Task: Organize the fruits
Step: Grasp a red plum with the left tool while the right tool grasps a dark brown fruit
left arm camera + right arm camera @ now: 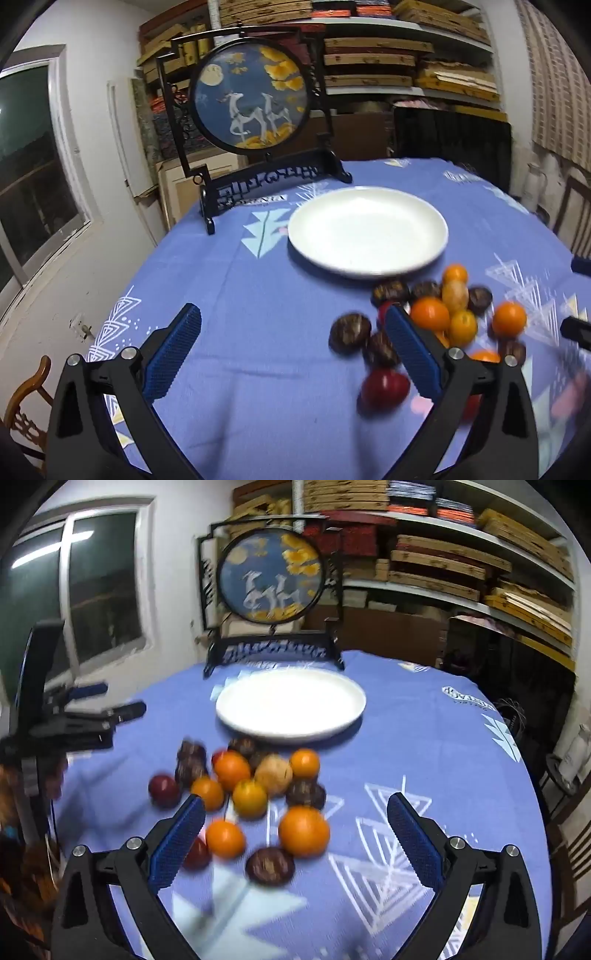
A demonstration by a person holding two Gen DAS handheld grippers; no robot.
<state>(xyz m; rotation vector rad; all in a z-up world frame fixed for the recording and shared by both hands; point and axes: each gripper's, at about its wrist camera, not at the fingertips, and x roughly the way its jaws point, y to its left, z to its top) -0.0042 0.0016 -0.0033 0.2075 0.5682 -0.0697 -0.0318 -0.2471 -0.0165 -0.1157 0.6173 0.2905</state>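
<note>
A pile of small fruits lies on the blue tablecloth: oranges [303,830], dark brown fruits [270,865], red fruits [164,789] and a tan one [273,774]. The pile also shows in the left wrist view [430,314]. An empty white plate [291,703] sits just beyond it, also seen in the left wrist view [367,230]. My left gripper [293,347] is open and empty above the cloth, left of the pile. My right gripper [295,836] is open above the near fruits, an orange between its fingers. The left gripper shows at the left edge of the right wrist view [99,710].
A black-framed round deer screen [251,99] stands on the table behind the plate. Shelves of stacked boxes [461,561] fill the back wall. A window [85,587] is at left. A wooden chair [26,402] stands by the table's left edge.
</note>
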